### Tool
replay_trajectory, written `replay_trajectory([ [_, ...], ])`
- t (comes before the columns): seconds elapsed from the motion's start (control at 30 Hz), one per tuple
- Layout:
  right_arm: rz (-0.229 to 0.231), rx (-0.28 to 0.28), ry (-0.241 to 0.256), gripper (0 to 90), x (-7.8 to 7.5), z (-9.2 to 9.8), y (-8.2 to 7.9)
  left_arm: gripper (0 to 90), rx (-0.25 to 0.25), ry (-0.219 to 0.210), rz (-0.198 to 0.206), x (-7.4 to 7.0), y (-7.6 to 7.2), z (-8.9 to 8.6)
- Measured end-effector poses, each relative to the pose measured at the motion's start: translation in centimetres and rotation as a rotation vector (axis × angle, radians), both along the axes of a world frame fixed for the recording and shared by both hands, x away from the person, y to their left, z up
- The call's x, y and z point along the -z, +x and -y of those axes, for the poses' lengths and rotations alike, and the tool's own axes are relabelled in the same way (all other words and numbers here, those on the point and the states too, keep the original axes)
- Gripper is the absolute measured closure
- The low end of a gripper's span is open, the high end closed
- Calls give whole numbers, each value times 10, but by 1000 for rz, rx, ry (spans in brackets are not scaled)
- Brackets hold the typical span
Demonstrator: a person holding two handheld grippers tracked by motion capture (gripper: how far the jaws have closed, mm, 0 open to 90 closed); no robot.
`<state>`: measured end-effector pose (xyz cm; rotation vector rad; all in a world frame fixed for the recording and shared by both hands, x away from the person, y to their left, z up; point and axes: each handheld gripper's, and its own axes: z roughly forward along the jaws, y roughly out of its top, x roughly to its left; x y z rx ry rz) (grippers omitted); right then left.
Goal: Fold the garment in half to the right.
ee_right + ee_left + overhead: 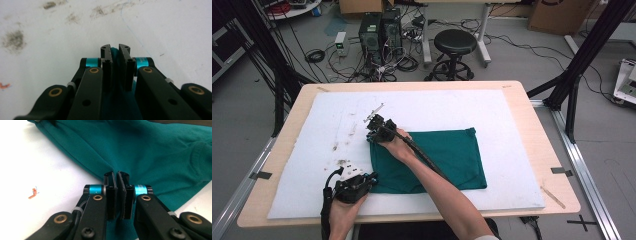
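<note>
a teal cloth [437, 155] is spread flat at the centre of the high view, on a white mat [492, 107] covering the table. its lower-left edge is pinched between the closed jaws of the left gripper [117, 176], seen at lower left. its upper-left corner is clamped by the right gripper [115, 48], just left of centre, over grey smudges [13, 40] on the mat.

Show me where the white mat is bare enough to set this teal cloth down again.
Free: the white foam mat right of and beyond the folded teal cloth, and its far left part, though stained. Crowded: the cloth's left edge, where the left hand-held gripper and right hand-held gripper each pinch it.
</note>
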<state>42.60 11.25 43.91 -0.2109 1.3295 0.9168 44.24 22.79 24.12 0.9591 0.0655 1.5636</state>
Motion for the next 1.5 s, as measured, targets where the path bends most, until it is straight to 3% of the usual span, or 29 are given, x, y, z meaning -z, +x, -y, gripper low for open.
replay_trajectory([
  [0.1,-21,-29,9,836,-1,3,-4,856,30,9,16,1,-5,-3],
  [0.23,-7,-56,7,836,1,6,-14,856,67,13,26,3,-13,-8],
  [0.47,-23,-162,9,836,2,10,-30,856,71,2,67,10,-35,-16],
  [0.83,8,-237,-19,836,9,0,-54,856,72,-10,109,21,-57,-34],
  [1.2,2,-182,-31,835,8,9,-45,856,74,26,84,15,-44,-20],
  [1.5,5,-130,-12,835,10,35,-33,856,107,92,55,8,-30,5],
])
